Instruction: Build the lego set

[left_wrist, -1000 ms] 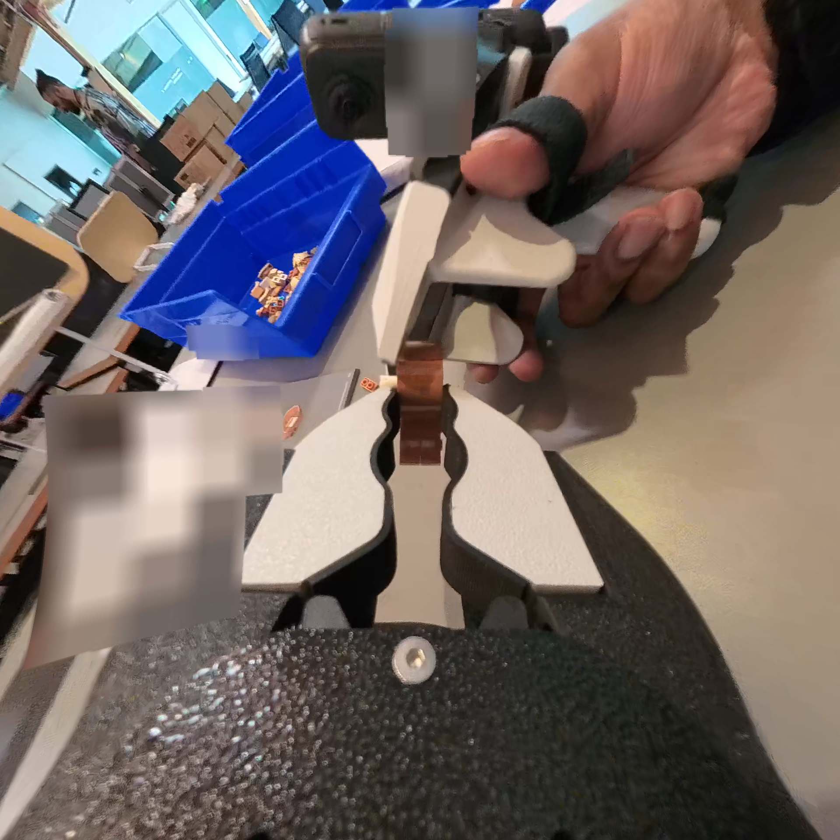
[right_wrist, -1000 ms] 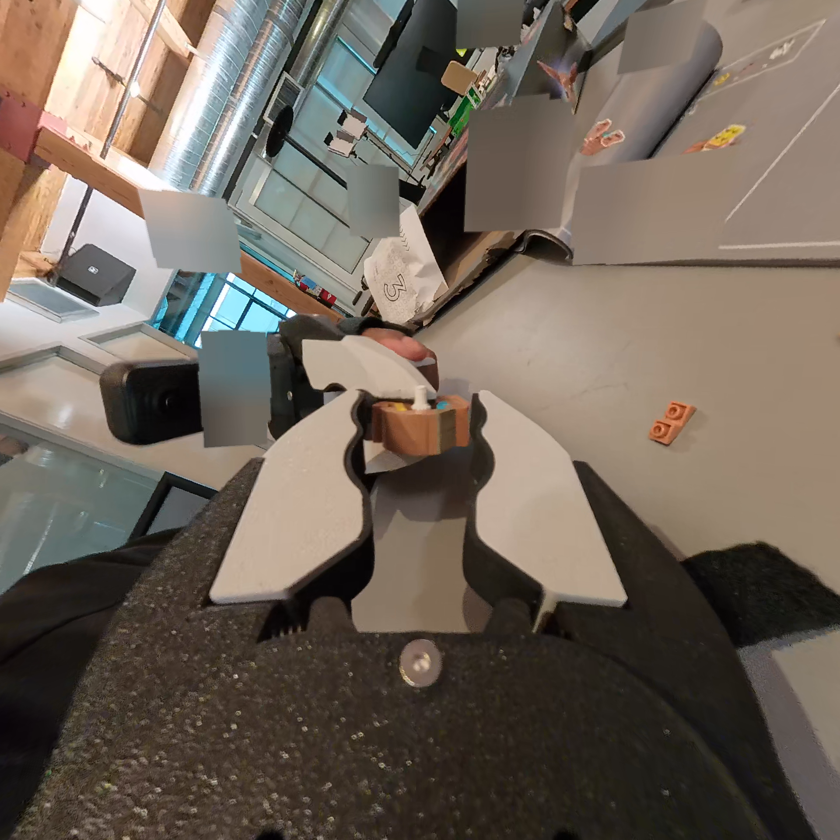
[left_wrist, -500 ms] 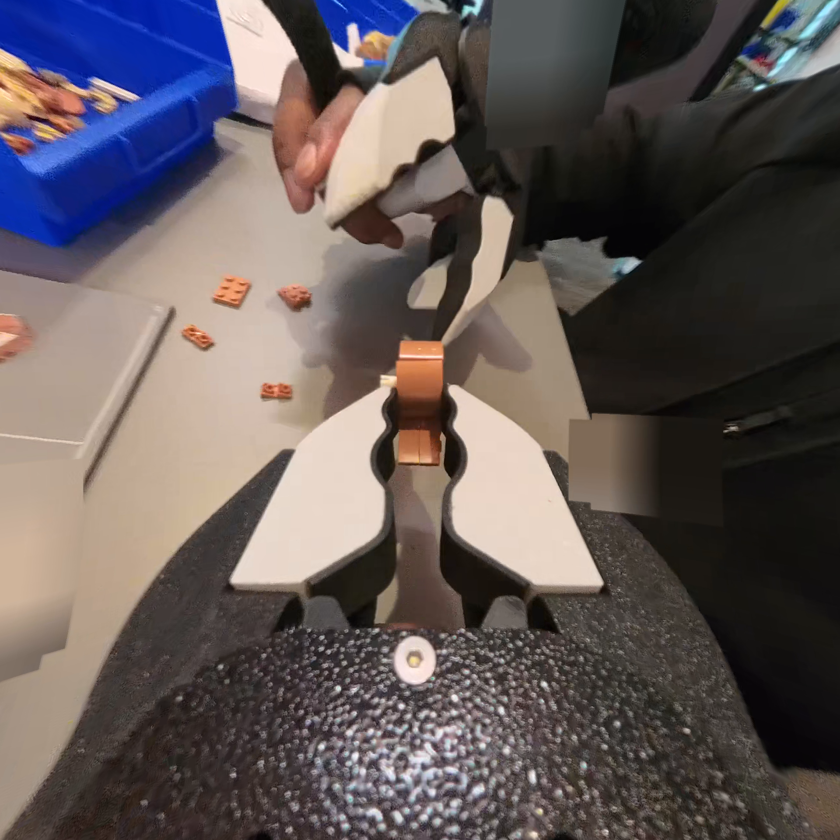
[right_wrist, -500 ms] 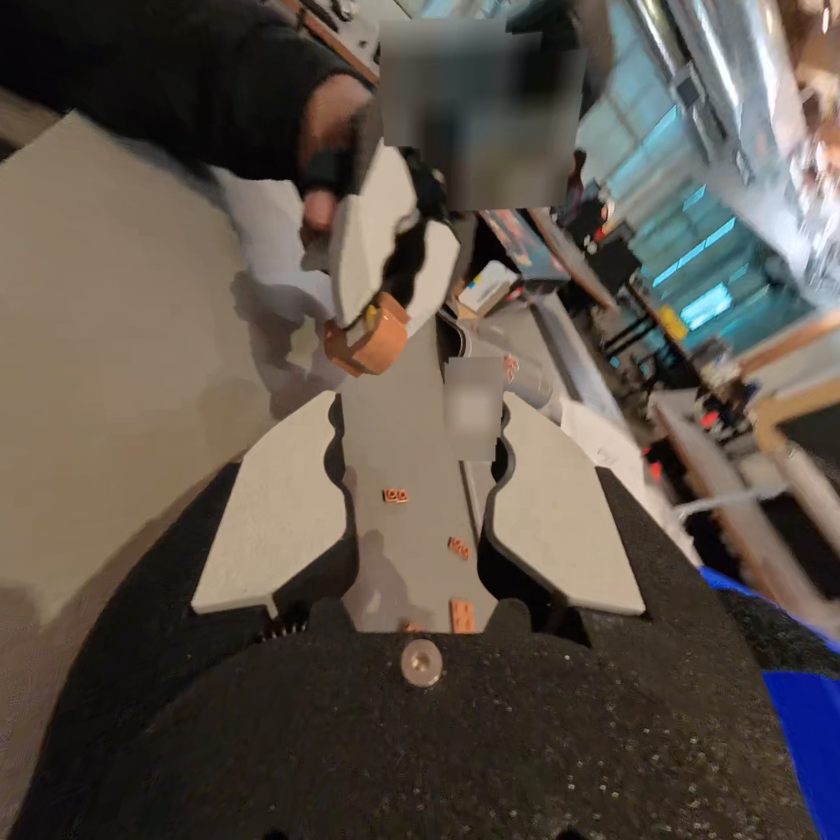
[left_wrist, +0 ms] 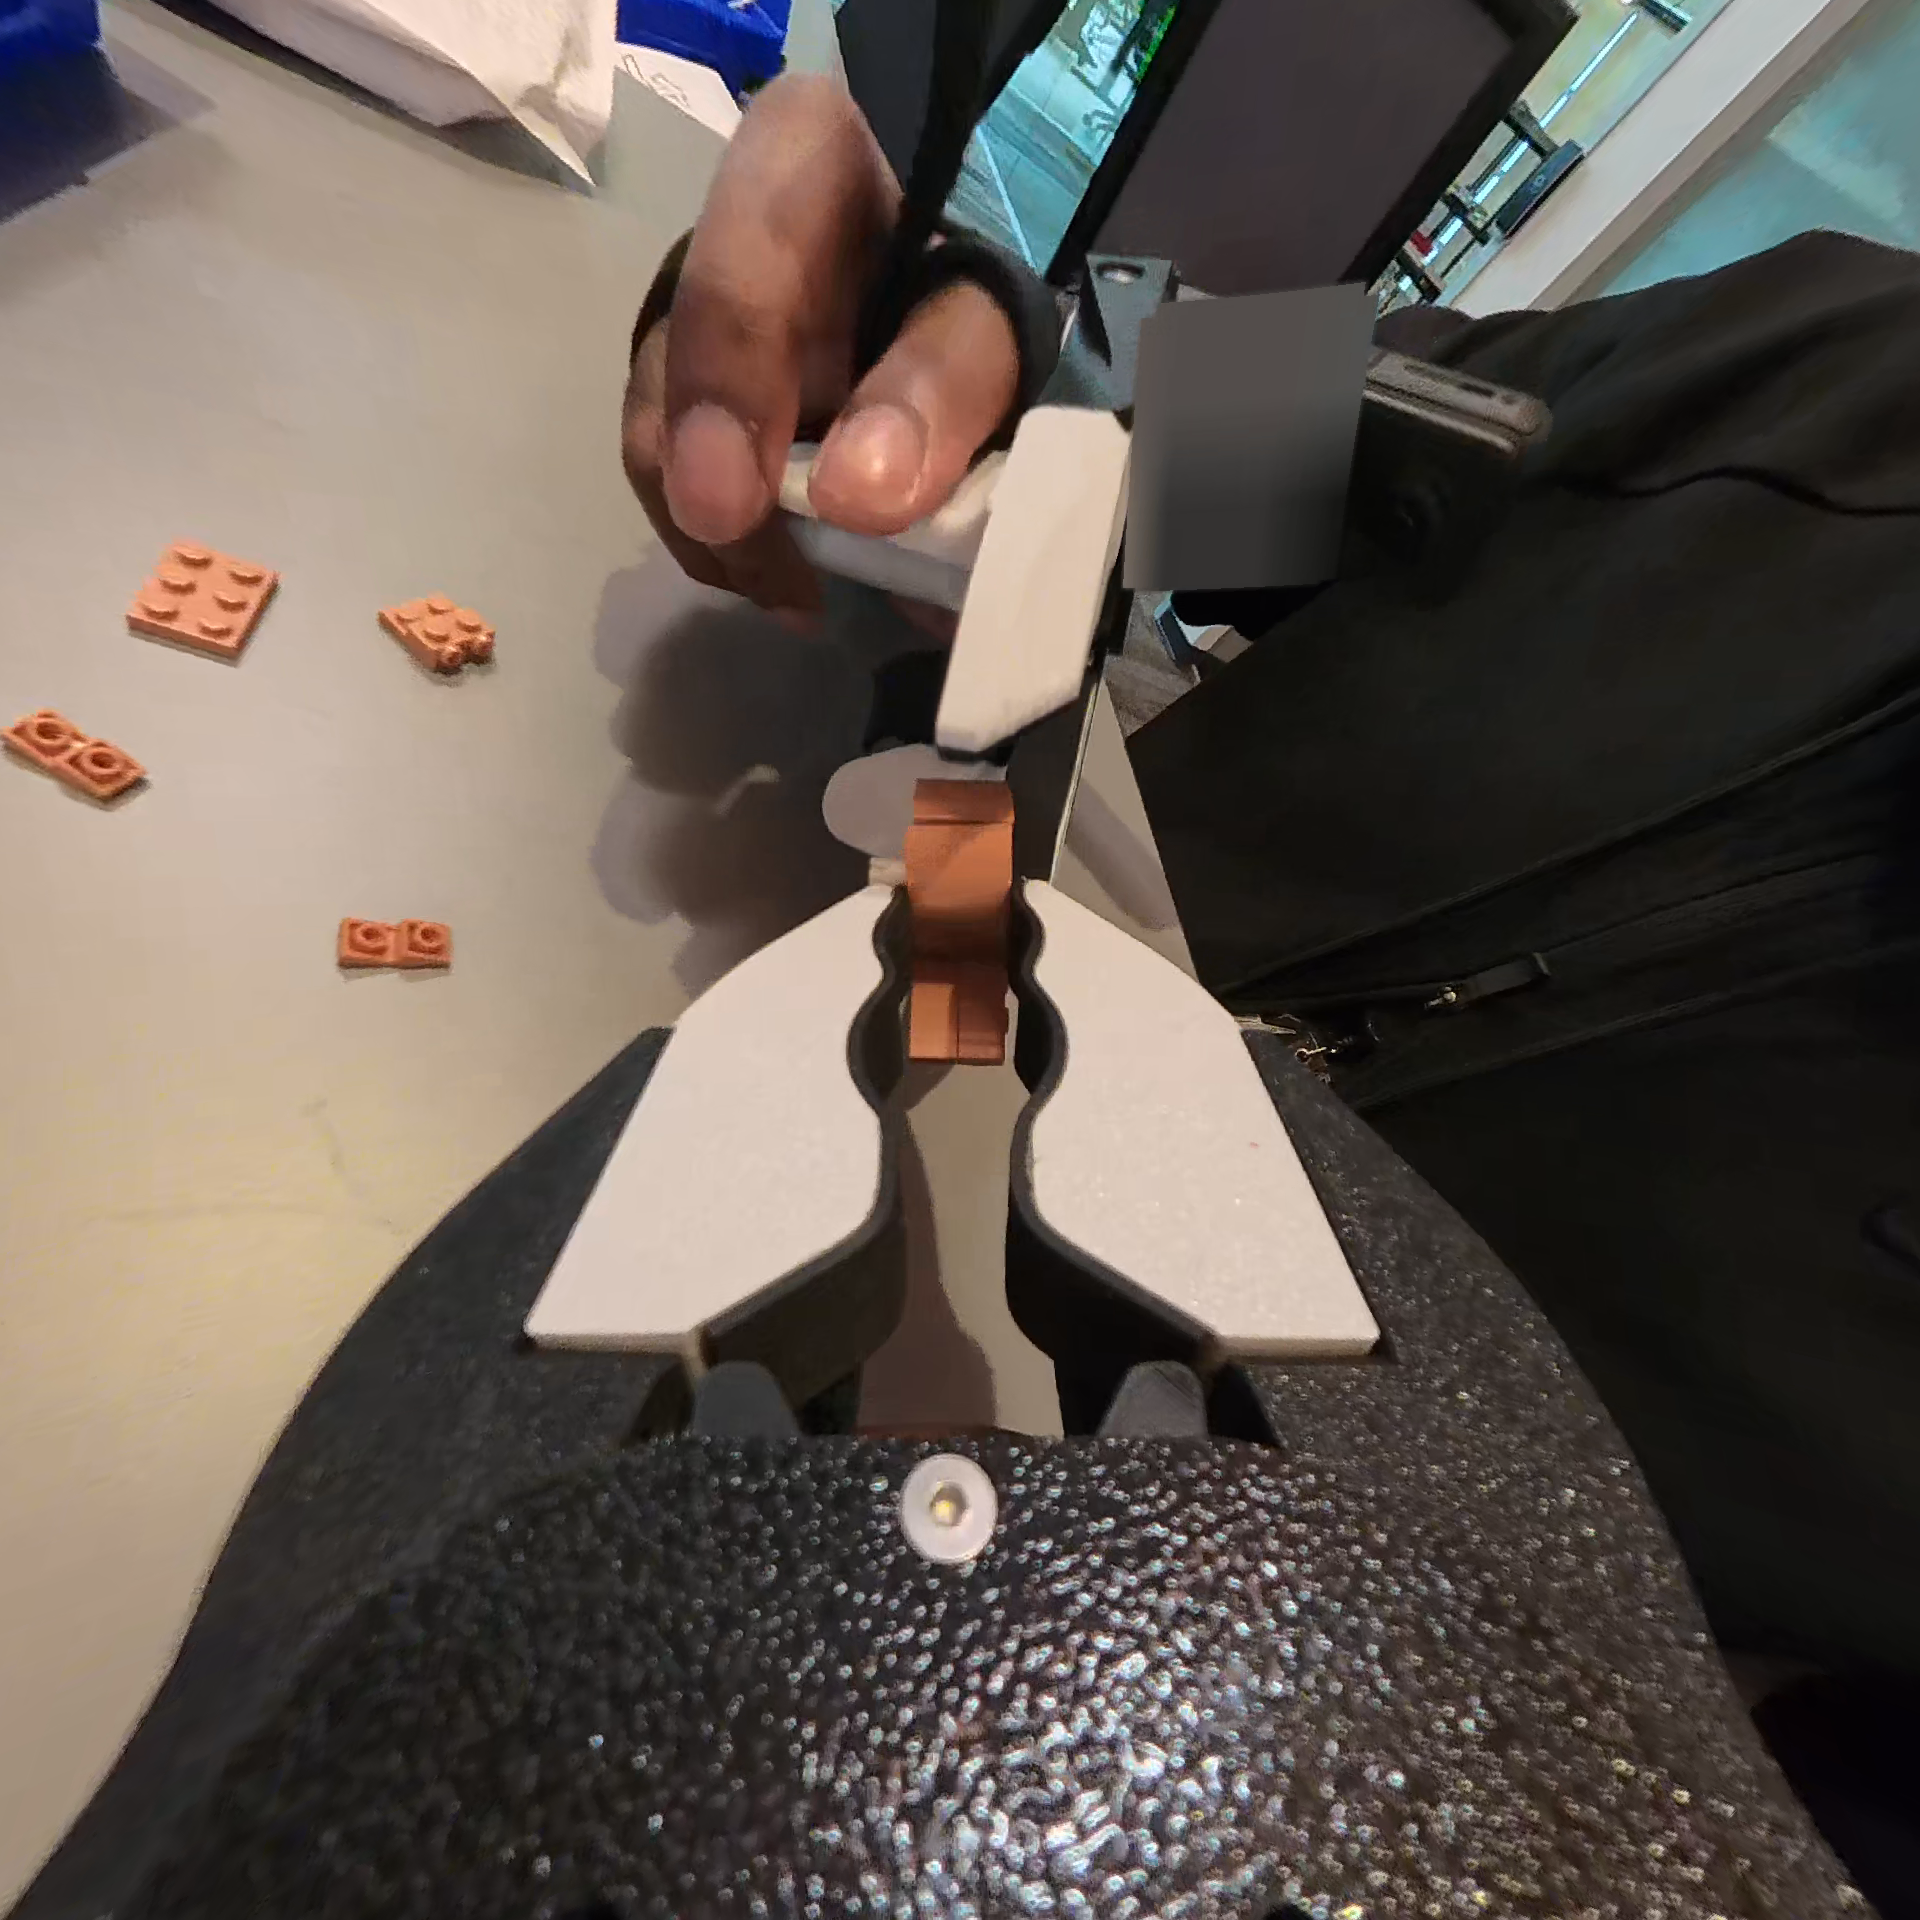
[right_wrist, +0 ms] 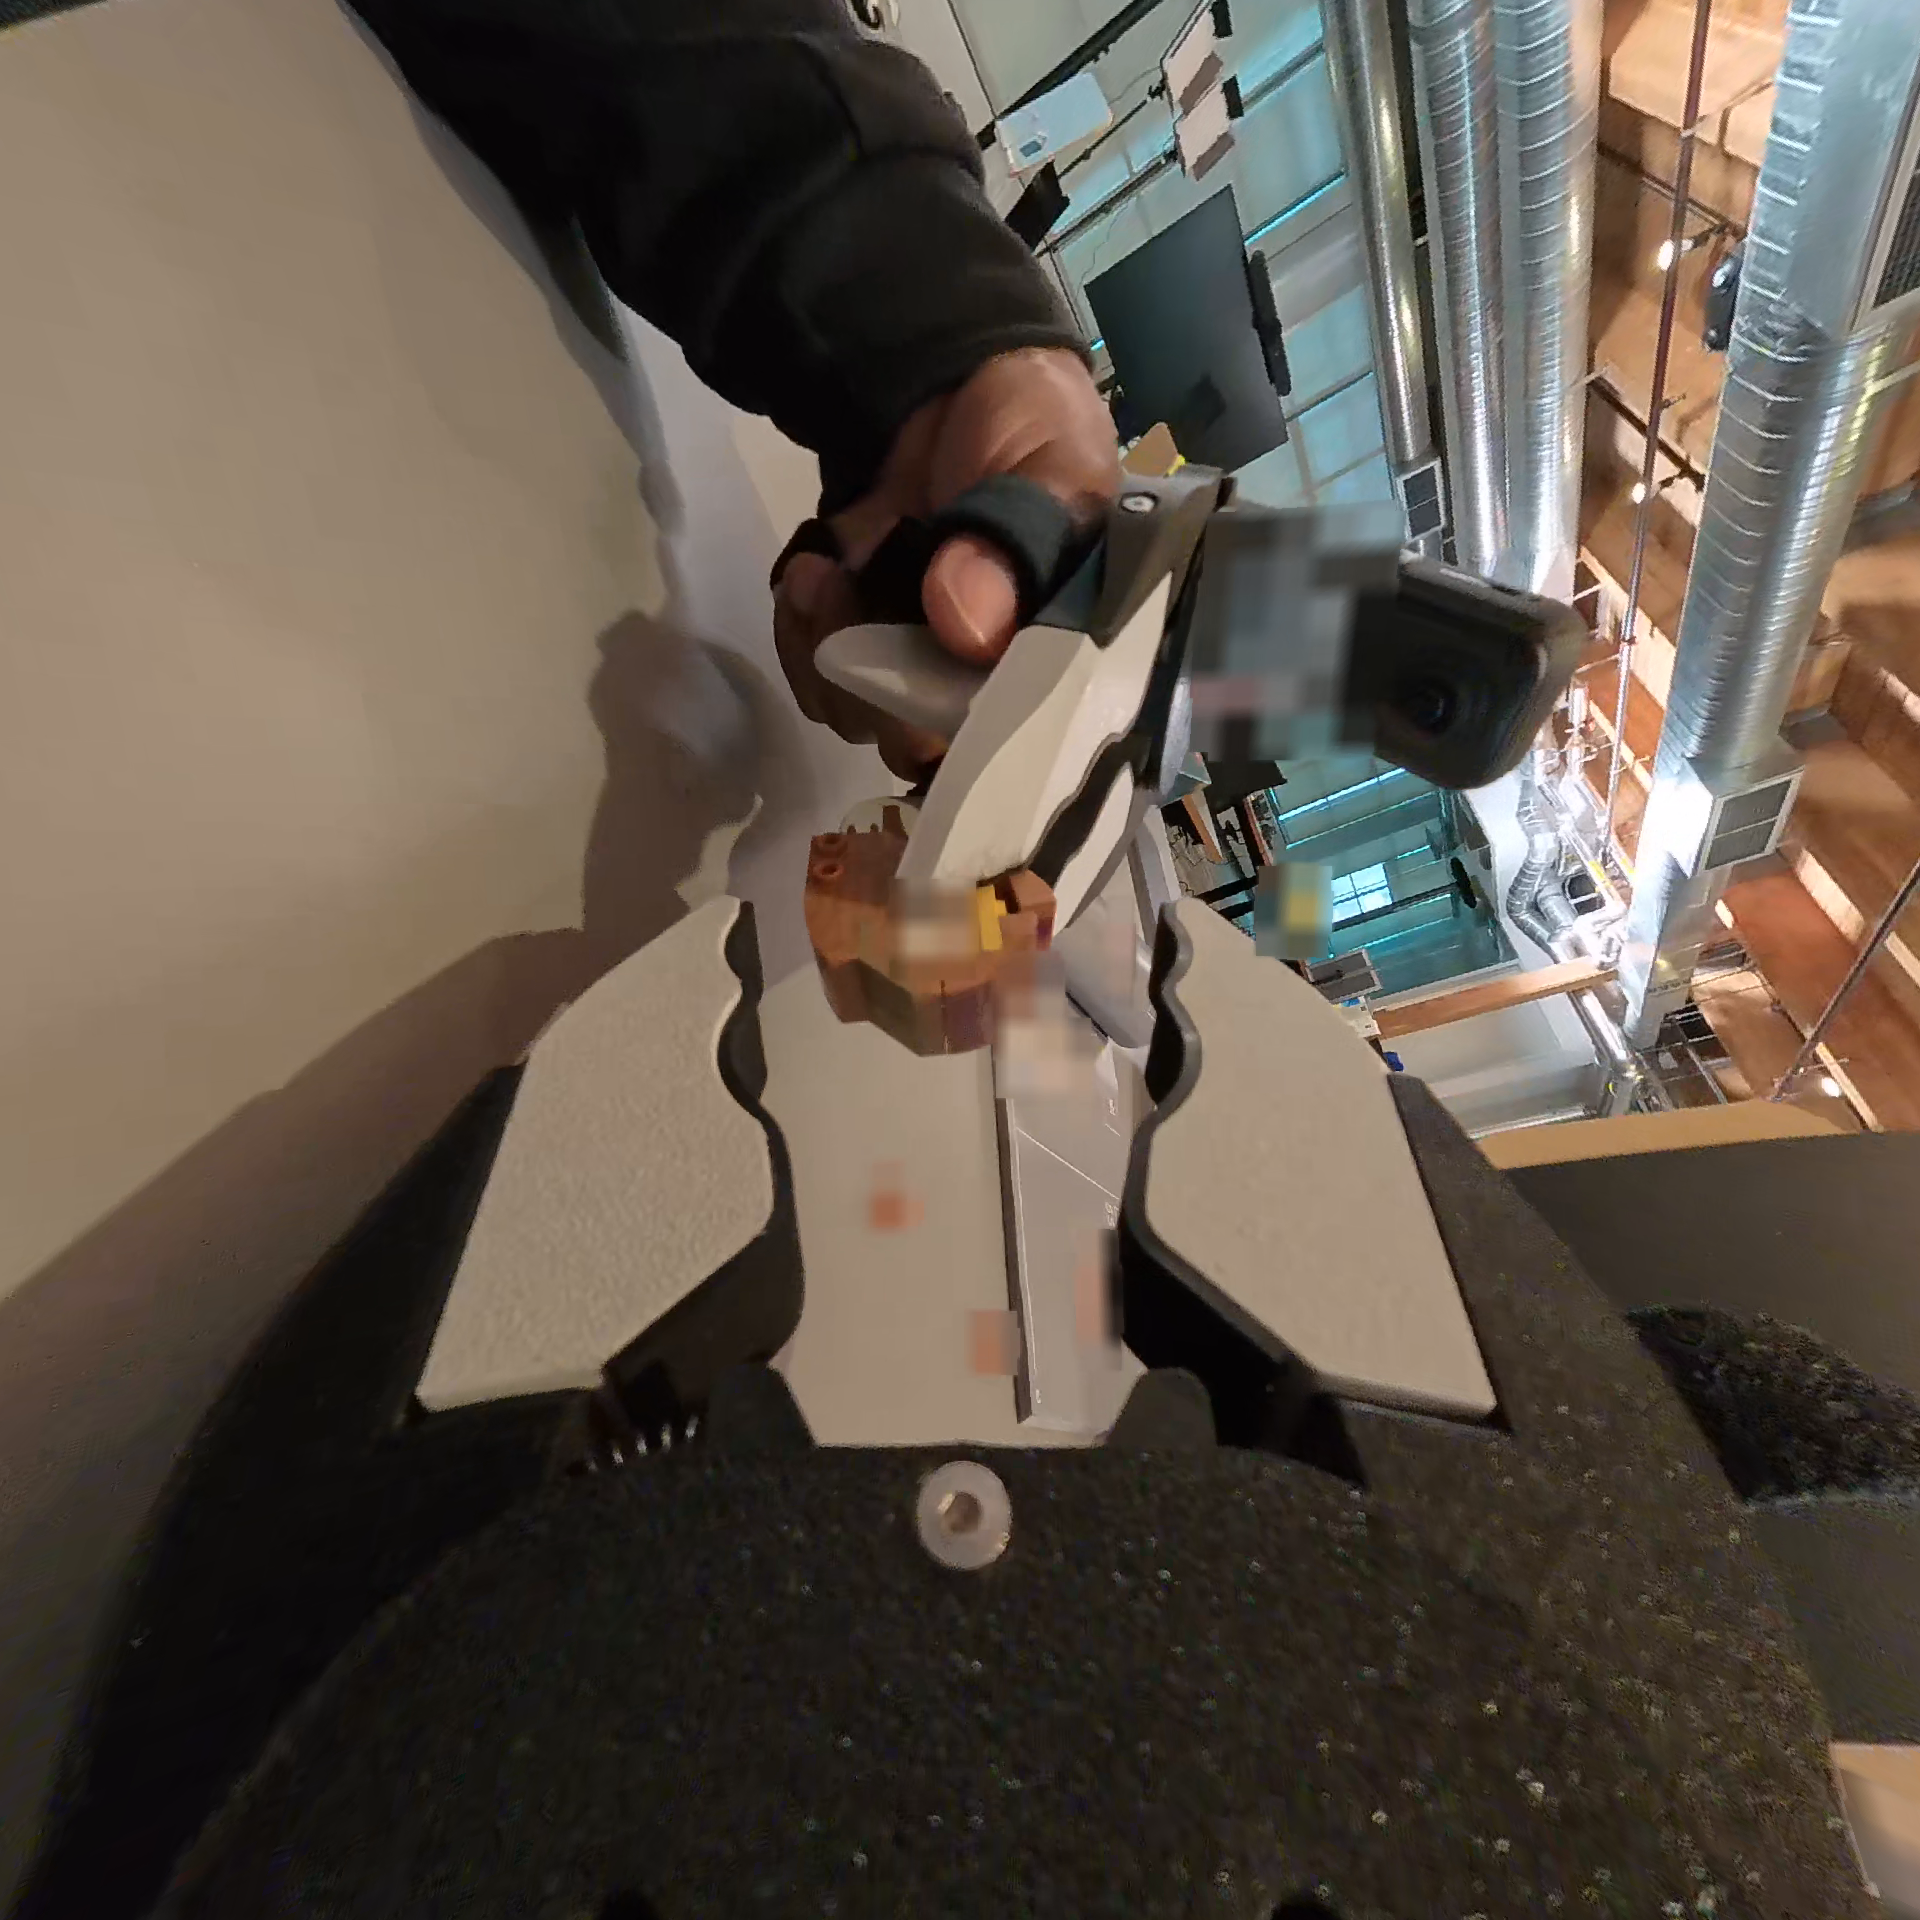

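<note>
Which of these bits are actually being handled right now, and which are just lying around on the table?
Being handled:
- brown block assembly with a yellow piece, clamped between the left gripper's white fingers
- right gripper, jaws wide open around it, not touching

Lying about:
- four small orange studded plates on the grey table
- crumpled white paper

Orange plates (left_wrist: 204,600) lie scattered on a grey table (left_wrist: 312,312) — white paper (left_wrist: 488,52) behind.

Brown brick assembly (left_wrist: 956,914), small and chunky, with a yellow piece on one face. Clamped between the pads of the left tool (left_wrist: 954,935), raised above the bench (left_wrist: 312,1091).
</note>
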{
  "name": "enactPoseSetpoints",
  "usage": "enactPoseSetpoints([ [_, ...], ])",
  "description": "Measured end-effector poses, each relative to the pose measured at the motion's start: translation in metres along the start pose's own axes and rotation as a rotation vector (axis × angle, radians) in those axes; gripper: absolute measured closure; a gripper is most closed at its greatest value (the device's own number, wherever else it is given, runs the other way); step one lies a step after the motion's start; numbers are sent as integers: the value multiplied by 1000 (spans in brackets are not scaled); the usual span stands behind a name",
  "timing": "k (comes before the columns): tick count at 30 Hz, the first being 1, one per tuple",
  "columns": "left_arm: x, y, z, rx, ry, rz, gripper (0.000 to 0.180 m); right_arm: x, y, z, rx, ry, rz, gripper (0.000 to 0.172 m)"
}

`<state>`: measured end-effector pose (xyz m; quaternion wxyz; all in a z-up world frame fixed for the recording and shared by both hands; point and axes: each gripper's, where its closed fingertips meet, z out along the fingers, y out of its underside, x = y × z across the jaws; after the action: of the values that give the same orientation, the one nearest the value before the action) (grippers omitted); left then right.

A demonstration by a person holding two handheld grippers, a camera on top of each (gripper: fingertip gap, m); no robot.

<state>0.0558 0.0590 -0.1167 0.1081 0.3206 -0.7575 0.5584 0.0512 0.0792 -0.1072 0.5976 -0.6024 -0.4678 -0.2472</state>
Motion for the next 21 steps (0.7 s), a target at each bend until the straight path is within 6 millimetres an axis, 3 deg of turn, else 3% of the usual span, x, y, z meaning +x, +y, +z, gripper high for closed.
enactPoseSetpoints([
  [4, 7, 3, 6, -22, 21, 7, 164, -6, -3, 2, -1, -18, -42, 104],
  [9, 9, 2, 5, -7, 25, 9, 164, -7, -6, 1, 10, -11, -67, 125],
  [21, 8, 1, 3, 31, 9, 35, 164, -6, -6, 2, -5, 1, -70, 127],
])
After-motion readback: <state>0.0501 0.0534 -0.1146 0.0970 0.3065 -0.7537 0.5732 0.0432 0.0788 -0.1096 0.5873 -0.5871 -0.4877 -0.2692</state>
